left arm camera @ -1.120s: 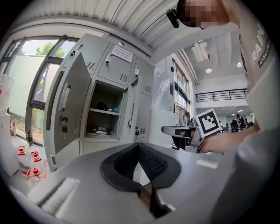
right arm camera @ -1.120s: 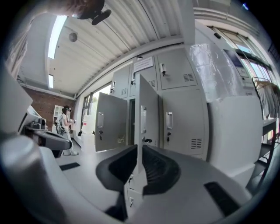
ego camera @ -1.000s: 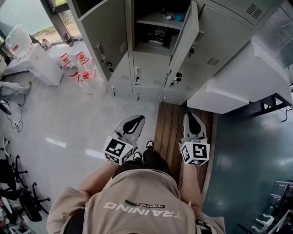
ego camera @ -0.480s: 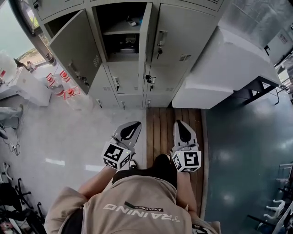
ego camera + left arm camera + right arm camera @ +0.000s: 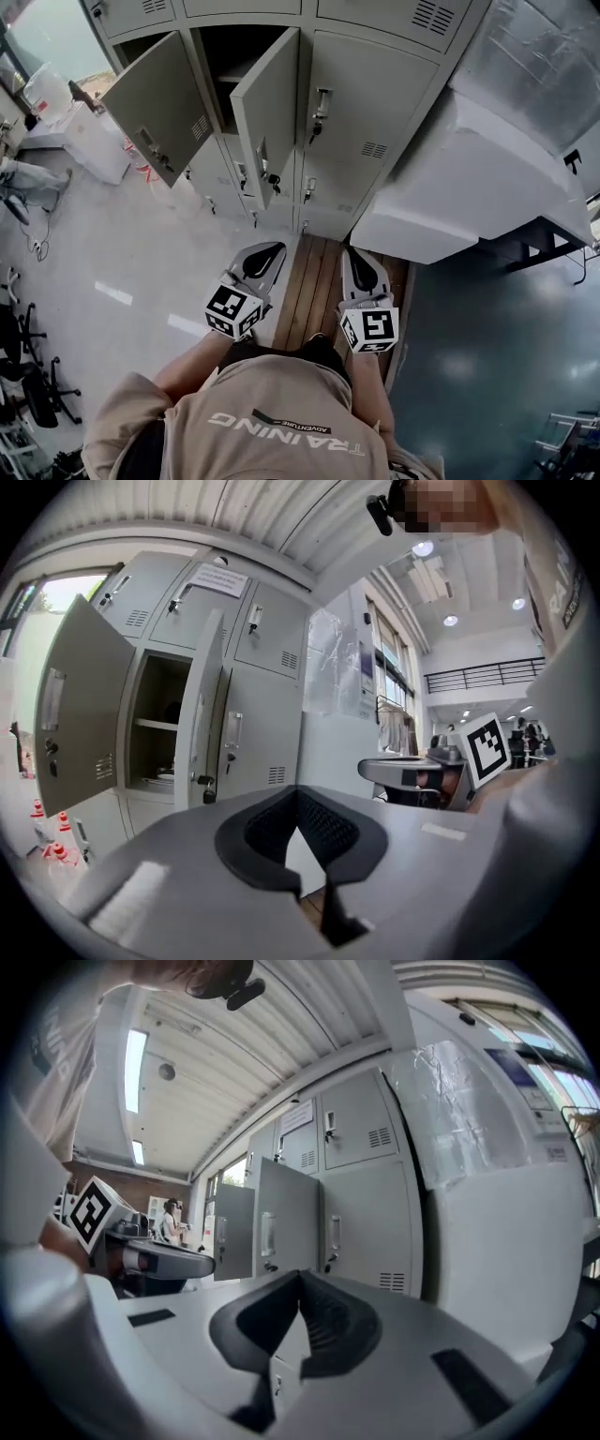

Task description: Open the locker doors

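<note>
The grey lockers (image 5: pixel 361 112) stand ahead of me. In the head view two doors hang open: the left door (image 5: pixel 155 108) swung wide and the middle door (image 5: pixel 267 103) standing partly across its dark compartment. To their right, one door with a handle (image 5: pixel 322 101) is closed. My left gripper (image 5: pixel 279 246) and right gripper (image 5: pixel 352 249) are held side by side well short of the lockers, both shut and empty. The left gripper view has the left gripper (image 5: pixel 298 794) facing the open compartment (image 5: pixel 159 728). In its own view the right gripper (image 5: pixel 302 1277) faces the middle door (image 5: pixel 286 1218).
A large white unit wrapped in plastic (image 5: pixel 469 178) stands right of the lockers. A strip of wooden planks (image 5: pixel 314 291) lies underfoot. Bottles with red caps (image 5: pixel 52 841) sit low at the left, a white box (image 5: pixel 89 141) beyond them. Office chairs (image 5: pixel 28 375) crowd the far left.
Both grippers have shifted sideways along the lockers, still shut. The open compartment has slid to the left of the picture, and the middle door now shows more of its face.
</note>
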Tool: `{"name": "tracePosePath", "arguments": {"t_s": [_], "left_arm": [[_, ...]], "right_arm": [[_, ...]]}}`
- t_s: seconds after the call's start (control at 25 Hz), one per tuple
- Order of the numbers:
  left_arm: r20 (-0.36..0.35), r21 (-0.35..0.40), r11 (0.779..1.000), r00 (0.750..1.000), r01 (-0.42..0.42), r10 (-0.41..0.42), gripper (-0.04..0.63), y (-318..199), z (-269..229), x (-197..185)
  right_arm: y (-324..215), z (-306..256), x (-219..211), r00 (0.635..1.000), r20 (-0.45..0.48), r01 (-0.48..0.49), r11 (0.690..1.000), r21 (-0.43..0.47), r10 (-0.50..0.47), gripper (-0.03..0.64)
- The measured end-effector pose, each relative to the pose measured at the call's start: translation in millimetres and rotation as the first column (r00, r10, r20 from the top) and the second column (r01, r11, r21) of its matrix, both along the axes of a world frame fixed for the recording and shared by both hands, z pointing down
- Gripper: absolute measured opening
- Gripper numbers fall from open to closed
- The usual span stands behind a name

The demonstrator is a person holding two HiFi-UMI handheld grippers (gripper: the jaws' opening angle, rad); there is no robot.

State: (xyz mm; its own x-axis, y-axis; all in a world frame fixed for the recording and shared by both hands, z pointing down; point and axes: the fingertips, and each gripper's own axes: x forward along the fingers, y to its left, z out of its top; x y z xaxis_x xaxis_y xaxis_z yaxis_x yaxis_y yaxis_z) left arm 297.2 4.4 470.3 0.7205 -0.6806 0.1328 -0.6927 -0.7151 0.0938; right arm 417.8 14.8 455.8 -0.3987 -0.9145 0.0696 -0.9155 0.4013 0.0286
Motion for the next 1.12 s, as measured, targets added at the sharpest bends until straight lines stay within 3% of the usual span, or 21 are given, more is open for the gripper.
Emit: {"name": "tracePosePath", "arguments": {"t_s": [0.28, 0.72, 1.12], "left_arm": [[0.013, -0.031, 0.993, 0.993, 0.115, -0.115, 0.008, -2, -58, 21], [-0.04, 0.015, 0.988, 0.987, 0.153, -0.153, 0.008, -67, -67, 21], [-0.009, -0.053, 0.976, 0.977, 0.213, -0.214, 0.008, -110, -45, 19]], "right_arm": [[-33, -47, 23, 0.993, 0.01, 0.122, 0.992, -0.039, -0.122, 0.011], [-145, -61, 4, 0.984, -0.054, 0.166, 0.986, -0.014, -0.167, 0.012], [-247, -57, -45, 0.967, -0.033, 0.251, 0.968, -0.028, -0.251, 0.022]]}}
